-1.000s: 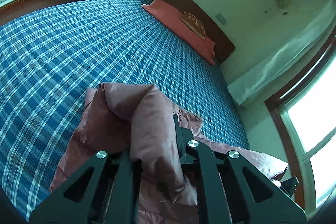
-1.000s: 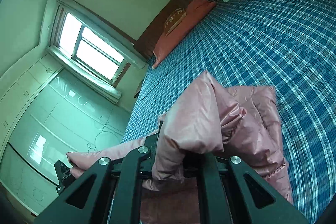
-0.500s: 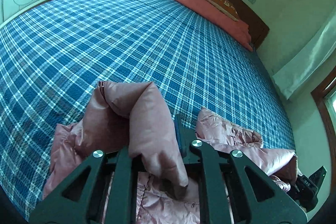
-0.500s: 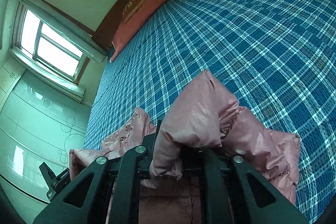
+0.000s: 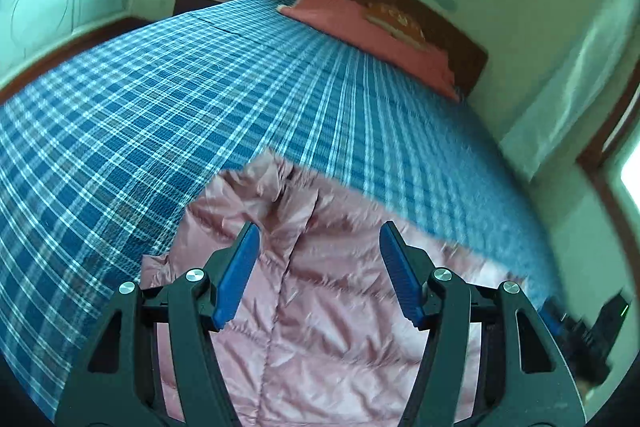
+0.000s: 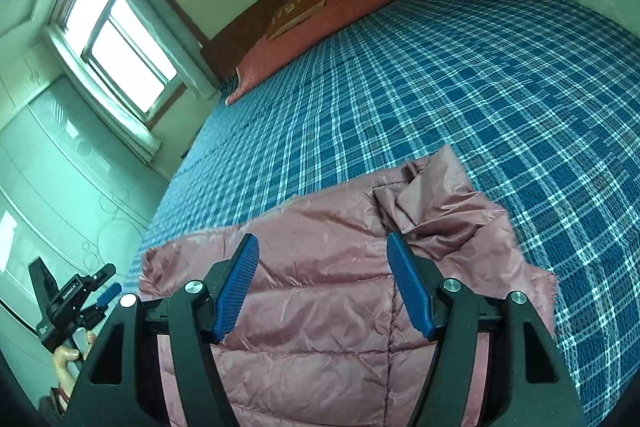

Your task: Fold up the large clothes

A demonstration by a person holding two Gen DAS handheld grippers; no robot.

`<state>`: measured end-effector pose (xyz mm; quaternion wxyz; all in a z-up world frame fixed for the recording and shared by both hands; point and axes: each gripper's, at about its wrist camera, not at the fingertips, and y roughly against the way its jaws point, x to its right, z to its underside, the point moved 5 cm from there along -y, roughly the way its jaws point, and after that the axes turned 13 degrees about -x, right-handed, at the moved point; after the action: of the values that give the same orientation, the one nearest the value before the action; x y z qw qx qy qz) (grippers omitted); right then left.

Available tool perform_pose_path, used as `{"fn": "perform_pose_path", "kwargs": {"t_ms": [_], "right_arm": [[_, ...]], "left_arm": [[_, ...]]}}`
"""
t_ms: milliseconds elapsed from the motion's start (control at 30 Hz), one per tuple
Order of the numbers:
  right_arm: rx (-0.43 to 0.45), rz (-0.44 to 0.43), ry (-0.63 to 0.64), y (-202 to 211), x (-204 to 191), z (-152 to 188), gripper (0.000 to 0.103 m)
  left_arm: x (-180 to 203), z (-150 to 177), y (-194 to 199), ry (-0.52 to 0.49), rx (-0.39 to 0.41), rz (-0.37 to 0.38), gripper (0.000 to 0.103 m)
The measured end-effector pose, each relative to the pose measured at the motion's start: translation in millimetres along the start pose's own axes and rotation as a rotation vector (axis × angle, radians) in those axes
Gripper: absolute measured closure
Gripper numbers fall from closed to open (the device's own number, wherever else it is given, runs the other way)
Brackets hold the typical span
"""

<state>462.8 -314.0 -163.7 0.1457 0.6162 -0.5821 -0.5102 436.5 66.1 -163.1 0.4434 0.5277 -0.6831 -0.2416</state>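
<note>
**Pink puffy jacket lies on the bed**

Pink shiny puffy jacket [image 5: 320, 307] lies flat on the big bed with the blue checked cover [image 5: 160, 107]. The left tool [image 5: 316, 239] and the right tool [image 6: 322, 251] have just been opening. Both now stand wide over the jacket, with nothing gripped between their blue pads [image 6: 236, 291].

Your left gripper [image 5: 316, 243] and right gripper [image 6: 322, 255] both tilt downward with jaws that have just been opening and now stand apart, gripping nothing, your left hand [image 6: 66, 357] curled round its handle.
</note>
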Motion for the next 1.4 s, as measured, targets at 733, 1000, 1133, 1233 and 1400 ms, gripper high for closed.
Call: {"fn": "perform_pose_path", "kwargs": {"t_ms": [733, 1000, 1133, 1233, 1400], "right_arm": [[-0.127, 0.209, 0.142, -77, -25, -18, 0.045], [-0.189, 0.292, 0.081, -71, 15, -19, 0.043], [-0.141, 0.259, 0.075, -25, 14, -9, 0.043], [-0.110, 0.242, 0.054, 16, 26, 17, 0.043], [-0.073, 0.250, -0.009, 61, 53, 65, 0.042]], "left_arm": [[11, -2, -80, -0.121, -0.085, -0.198, 0.041], [-13, -7, -98, -0.040, -0.165, -0.189, 0.039], [-20, -1, -65, -0.014, -0.146, -0.154, 0.039], [-31, 9, -35, 0.021, -0.136, -0.115, 0.035], [-56, 50, 15, 0.096, -0.108, -0.088, 0.034]]}}
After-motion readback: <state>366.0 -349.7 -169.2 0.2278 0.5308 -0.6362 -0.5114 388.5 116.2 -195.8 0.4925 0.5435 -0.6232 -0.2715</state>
